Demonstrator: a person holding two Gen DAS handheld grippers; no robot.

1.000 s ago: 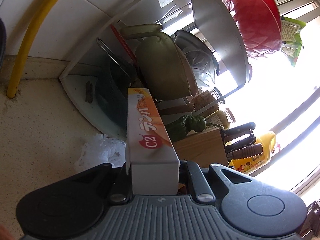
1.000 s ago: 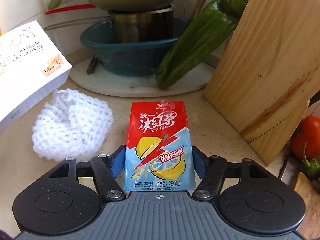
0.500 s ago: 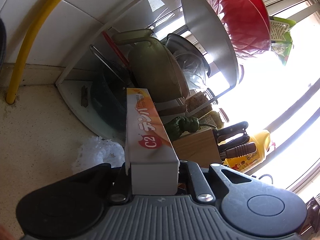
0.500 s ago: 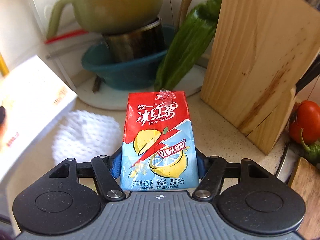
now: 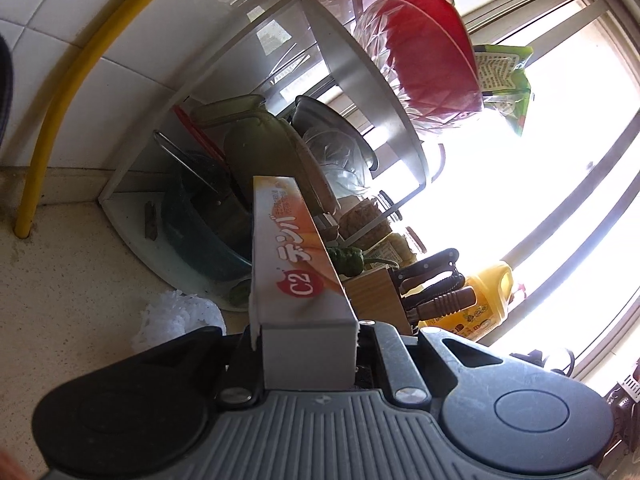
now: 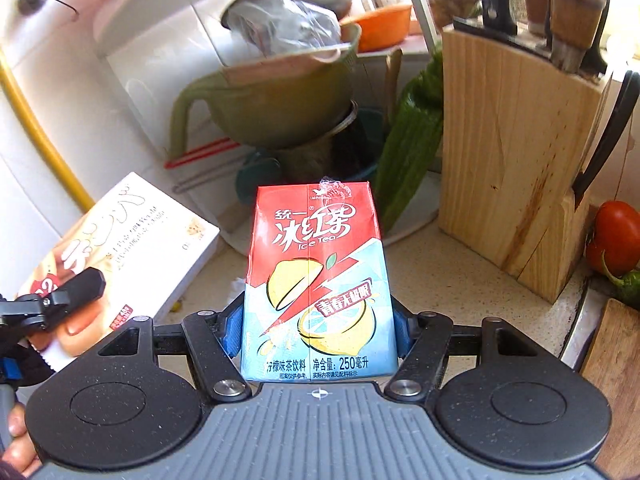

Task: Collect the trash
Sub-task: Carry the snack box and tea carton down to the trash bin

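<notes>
Between the blue pads (image 6: 230,330) of the right claw (image 6: 318,330) sits a red-and-blue tea carton (image 6: 316,280), gripped on both sides and held above the desk (image 6: 432,256). Left of it, the left claw (image 5: 308,344) is clamped on a flat white-and-orange box (image 5: 294,260), seen edge-on from its own camera and broadside in the right view (image 6: 124,248), also off the desk. Below the box a white foam net (image 5: 176,316) lies on the desk. Behind both stands a corner rack (image 5: 360,76) with a green jug (image 6: 280,100) stacked in a teal bowl (image 5: 200,240), and a green pepper (image 6: 412,144) leaning beside a wooden knife block (image 6: 508,160). At the far right lies a tomato (image 6: 616,236).
</notes>
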